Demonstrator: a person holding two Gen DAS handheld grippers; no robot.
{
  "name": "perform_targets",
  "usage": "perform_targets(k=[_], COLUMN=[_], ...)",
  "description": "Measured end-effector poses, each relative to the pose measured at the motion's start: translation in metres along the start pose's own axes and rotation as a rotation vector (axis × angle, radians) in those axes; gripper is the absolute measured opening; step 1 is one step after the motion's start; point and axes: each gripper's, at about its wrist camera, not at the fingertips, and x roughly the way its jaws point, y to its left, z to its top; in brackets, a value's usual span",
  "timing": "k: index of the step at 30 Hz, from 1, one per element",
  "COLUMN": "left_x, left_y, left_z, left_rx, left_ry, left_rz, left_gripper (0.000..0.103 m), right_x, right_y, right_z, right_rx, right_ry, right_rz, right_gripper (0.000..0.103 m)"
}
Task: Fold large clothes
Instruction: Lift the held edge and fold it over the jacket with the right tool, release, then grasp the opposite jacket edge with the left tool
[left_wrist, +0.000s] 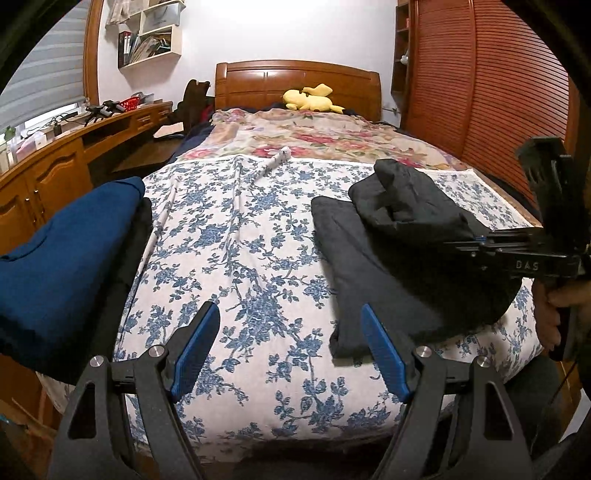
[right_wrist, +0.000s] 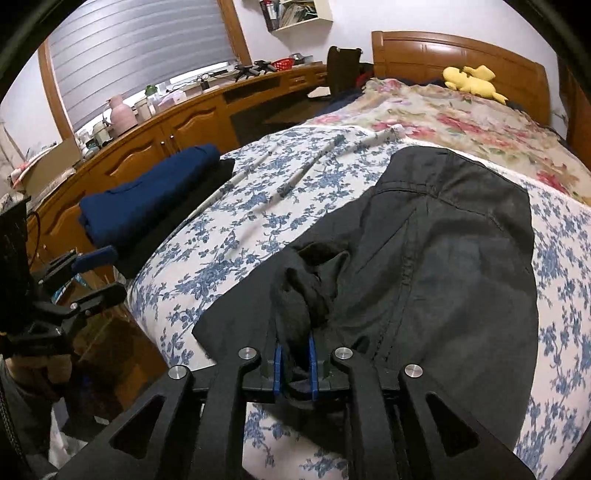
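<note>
A large black garment (left_wrist: 399, 258) lies partly folded on the right of the bed's blue-flowered sheet (left_wrist: 240, 258); it fills the middle of the right wrist view (right_wrist: 443, 258). My right gripper (right_wrist: 294, 350) is shut on a bunched edge of this black garment at the bed's near side; its body shows at the right of the left wrist view (left_wrist: 517, 254). My left gripper (left_wrist: 291, 350) is open and empty above the sheet, left of the garment's near corner. It also shows at the left of the right wrist view (right_wrist: 92, 273).
A folded blue garment (left_wrist: 62, 258) on a dark one sits at the bed's left edge. A wooden cabinet with clutter (right_wrist: 147, 147) runs along the left. A red-flowered blanket (left_wrist: 314, 136), yellow plush (left_wrist: 310, 98) and headboard (left_wrist: 295, 79) lie beyond. A wardrobe (left_wrist: 491, 92) stands right.
</note>
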Motion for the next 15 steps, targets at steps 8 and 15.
perform_targets(k=[8,15], left_x=[0.004,0.014], left_y=[-0.025,-0.063], left_z=[0.006,0.028], left_rx=[0.003,0.057], left_ry=[-0.007,-0.018], left_rz=[-0.01,-0.061], left_gripper=[0.079,0.079], right_x=[-0.061,-0.091], right_y=[0.021,-0.011], right_z=[-0.007,-0.036], right_rx=[-0.068,-0.042], right_ry=[-0.067,-0.087], right_rz=[-0.055,-0.148], right_gripper=[0.044,0.044])
